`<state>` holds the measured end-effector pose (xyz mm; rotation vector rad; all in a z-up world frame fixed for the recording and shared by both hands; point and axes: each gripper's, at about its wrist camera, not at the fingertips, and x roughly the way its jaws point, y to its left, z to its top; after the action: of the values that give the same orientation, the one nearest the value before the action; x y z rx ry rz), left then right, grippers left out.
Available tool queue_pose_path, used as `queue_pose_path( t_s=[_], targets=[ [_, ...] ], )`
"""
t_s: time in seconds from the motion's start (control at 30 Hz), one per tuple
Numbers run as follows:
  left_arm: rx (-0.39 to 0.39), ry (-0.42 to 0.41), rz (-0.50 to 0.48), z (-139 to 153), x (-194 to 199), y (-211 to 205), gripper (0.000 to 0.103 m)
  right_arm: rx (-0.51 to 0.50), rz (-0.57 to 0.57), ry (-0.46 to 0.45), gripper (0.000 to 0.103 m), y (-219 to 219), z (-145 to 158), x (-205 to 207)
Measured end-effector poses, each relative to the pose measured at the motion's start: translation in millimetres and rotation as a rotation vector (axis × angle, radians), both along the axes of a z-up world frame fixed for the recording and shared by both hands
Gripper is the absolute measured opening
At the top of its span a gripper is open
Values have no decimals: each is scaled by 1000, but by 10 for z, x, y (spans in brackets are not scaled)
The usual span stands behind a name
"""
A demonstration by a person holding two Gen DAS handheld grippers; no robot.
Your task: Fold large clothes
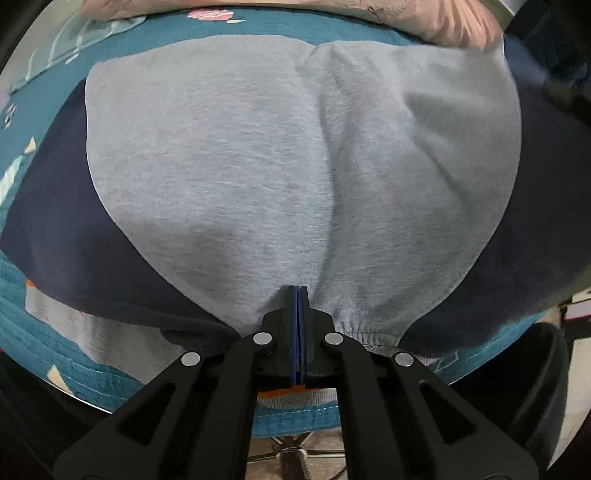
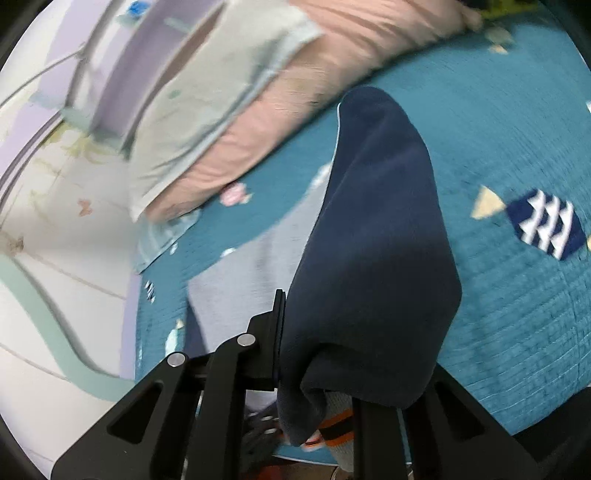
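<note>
In your left wrist view, the left tongs [image 1: 297, 291] are pressed fully together, their blue pads meeting, with the tips at the gathered hem of the grey and navy sweatshirt [image 1: 240, 166]; you cannot tell for sure whether cloth is pinched between them. The sweatshirt lies spread across the bed [image 1: 33, 332], on its teal patterned quilt, grey body in the middle and navy sleeves to either side. A pink pillow [image 1: 436, 22] sits along the far edge.

In your right wrist view, the right tongs [image 2: 317, 332] are nearly closed, and a navy sleeve [image 2: 376, 221] of the sweatshirt drapes over them, hiding the right finger; the left finger [image 2: 279, 325] sits against the cloth. The sleeve is lifted above the quilt, with an orange-striped cuff [image 2: 332, 432] hanging below. The picture is blurred. The grey body lies on the bed just beyond, and the pink pillow [image 2: 295, 92] is farther off.
</note>
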<state>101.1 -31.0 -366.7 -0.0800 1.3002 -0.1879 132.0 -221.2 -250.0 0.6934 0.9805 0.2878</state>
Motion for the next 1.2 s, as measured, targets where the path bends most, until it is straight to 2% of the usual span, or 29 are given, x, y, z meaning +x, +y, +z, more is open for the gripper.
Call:
queue_pose_path(
  t_s=[0.17, 0.27, 0.43, 0.6, 0.7, 0.8, 0.83, 0.87, 0.9, 0.97, 1.0, 1.1, 1.2],
  targets=[
    [-35, -1, -10, 87, -24, 185, 1, -46, 95, -20, 13, 487, 301, 57],
    [-62, -12, -24, 267, -83, 362, 2, -110, 133, -12, 13, 790, 402, 94],
    [-29, -50, -11, 588, -220, 853, 2, -169, 195, 24, 13, 1365, 434, 160],
    [-7, -84, 92, 779, -280, 1627, 2, -206, 263, 63, 13, 2038, 264, 278],
    [1, -100, 187, 818, -321, 2102, 2, -254, 305, 81, 13, 2441, 112, 318],
    [5, -81, 278, 707, -285, 2520, 2, -280, 318, 142, 17, 2773, -206, 406],
    [8, -66, 316, 651, -279, 2697, 2, -278, 330, 155, 18, 2850, -298, 424],
    [10, -59, 336, 696, -305, 2694, 2, -264, 359, 168, 21, 2936, -390, 431],
    [10, -54, 355, 674, -318, 2784, 2, -183, 422, 201, 27, 3022, -488, 422],
    [17, -48, 390, 599, -284, 2895, 2, -41, 478, 243, 27, 3084, -554, 368],
    [23, -47, 399, 588, -241, 2861, 2, 13, 490, 235, 27, 3090, -531, 322],
    [41, -50, 404, 631, -187, 2894, 2, -9, 483, 168, 27, 3013, -346, 243],
    [53, -81, 377, 675, -122, 2802, 10, -65, 425, 79, 27, 2790, -123, 209]
  ],
)
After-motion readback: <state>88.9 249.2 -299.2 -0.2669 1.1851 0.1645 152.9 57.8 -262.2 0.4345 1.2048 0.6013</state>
